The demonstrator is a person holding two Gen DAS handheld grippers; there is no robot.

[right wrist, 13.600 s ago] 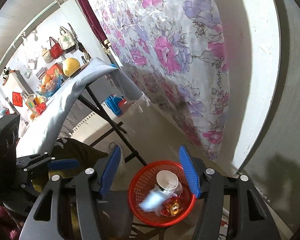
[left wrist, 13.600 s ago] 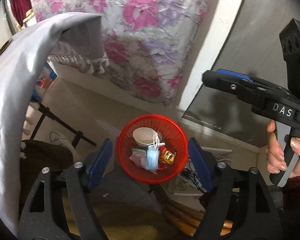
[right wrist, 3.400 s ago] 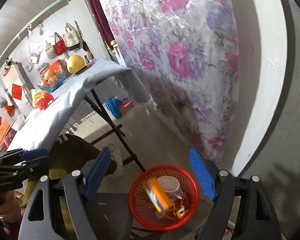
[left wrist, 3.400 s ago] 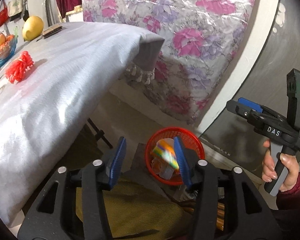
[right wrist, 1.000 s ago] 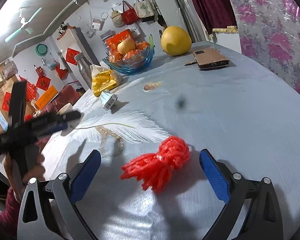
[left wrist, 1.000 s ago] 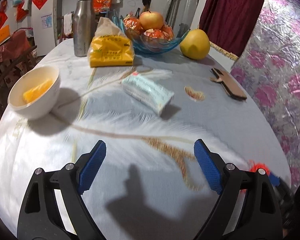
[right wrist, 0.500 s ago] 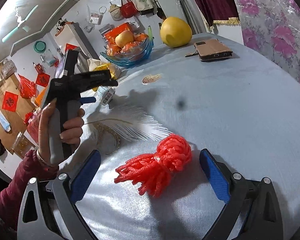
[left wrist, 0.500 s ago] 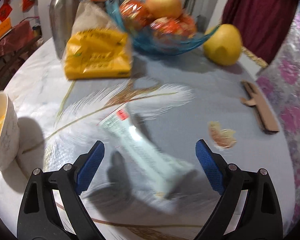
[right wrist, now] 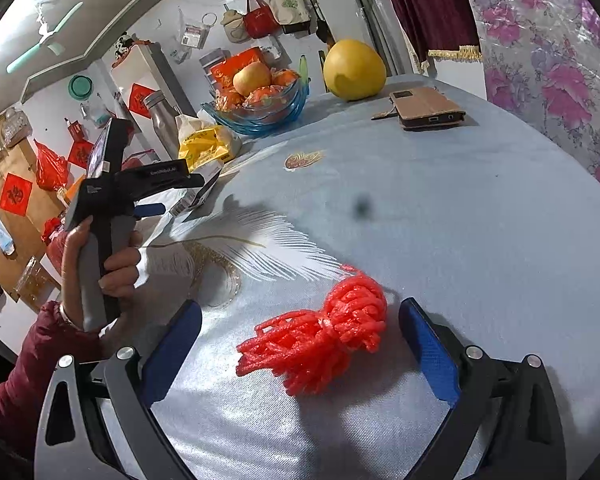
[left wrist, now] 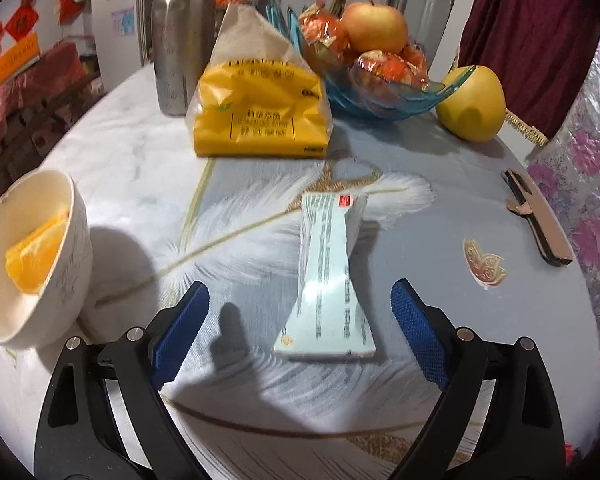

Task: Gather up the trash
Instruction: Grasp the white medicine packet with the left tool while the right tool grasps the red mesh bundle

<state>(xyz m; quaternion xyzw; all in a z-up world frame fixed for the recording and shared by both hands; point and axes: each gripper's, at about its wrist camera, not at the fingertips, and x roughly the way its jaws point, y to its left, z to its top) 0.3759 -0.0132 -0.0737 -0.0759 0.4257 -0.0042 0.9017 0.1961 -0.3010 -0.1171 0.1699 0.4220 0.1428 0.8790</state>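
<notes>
White bowl [left wrist: 40, 256] at left edge, holding an orange wedge [left wrist: 32, 254]. Blue glass bowl [left wrist: 384, 96] at upper centre, loaded with fruit. Pale green wrapper [left wrist: 330, 280], flat and pinched mid-length, lying centre-frame between spread jaws of left gripper [left wrist: 300, 320]. Red foam netting [right wrist: 320, 338], bunched, between spread jaws of right gripper [right wrist: 300, 344].

Round table [left wrist: 440, 200], pale wrapper [left wrist: 328, 280], red netting [right wrist: 324, 336], bowl [left wrist: 32, 256], phone case [right wrist: 424, 108]
</notes>
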